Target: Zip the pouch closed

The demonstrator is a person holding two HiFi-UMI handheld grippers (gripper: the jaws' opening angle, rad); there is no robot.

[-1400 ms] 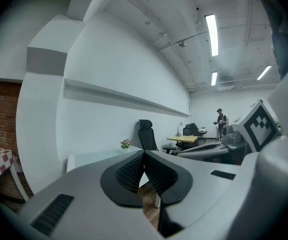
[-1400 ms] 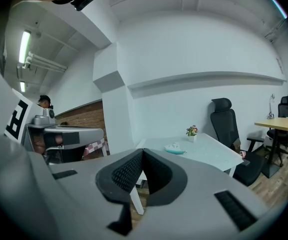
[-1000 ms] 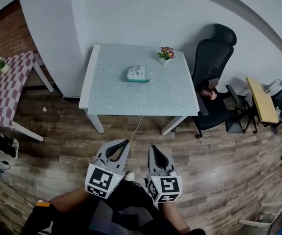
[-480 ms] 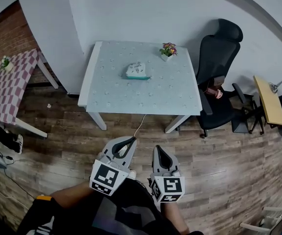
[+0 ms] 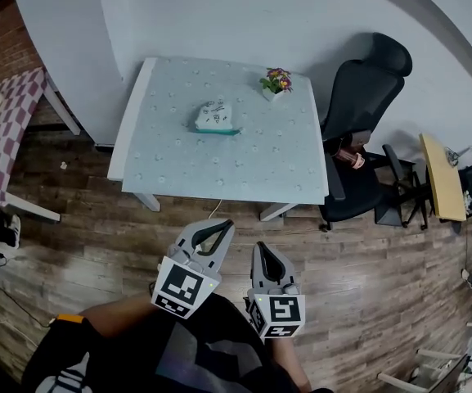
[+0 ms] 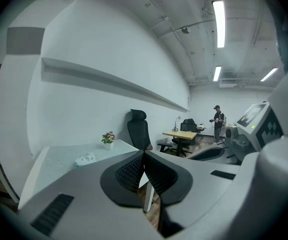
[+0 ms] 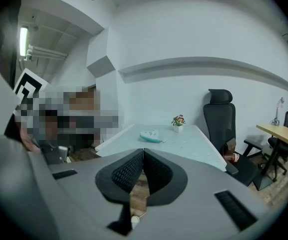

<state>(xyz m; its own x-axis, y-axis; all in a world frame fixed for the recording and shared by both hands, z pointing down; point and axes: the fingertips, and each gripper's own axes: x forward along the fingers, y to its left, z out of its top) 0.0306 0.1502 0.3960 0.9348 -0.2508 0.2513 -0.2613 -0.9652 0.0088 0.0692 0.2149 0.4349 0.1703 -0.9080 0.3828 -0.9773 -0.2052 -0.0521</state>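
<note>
**Head view: pouch out of reach on the table, both tools shut and empty**

We noted the pouch lying on the pale table, just above frame centre. It sat left of a small flower pot and apart from it. It looked white, with a teal band along its near edge, which we took for the zip line. From here we could not make out the slider or its pull.

Handling, as we judged it:
- Small and slumped, so probably soft cloth and light.
- Likely to slide or bunch on the smooth top if the zip were dragged one-handed.
- Best plan seemed one tool pinching the cloth at the end of the teal band, the other on the pull tab.
- A tab that small would want a fingertip pinch.

Pose: the left gripper and right gripper sat side by side, low and centre in frame, close in front of the body. Both were over the wooden floor, short of the table's near edge. Both pointed toward the table, tilted a little downward.

Left gripper view showed the jaws pressed together on nothing, with the pouch small at lower left. Right gripper view showed the same, with the pouch just above the closed tips.
</note>
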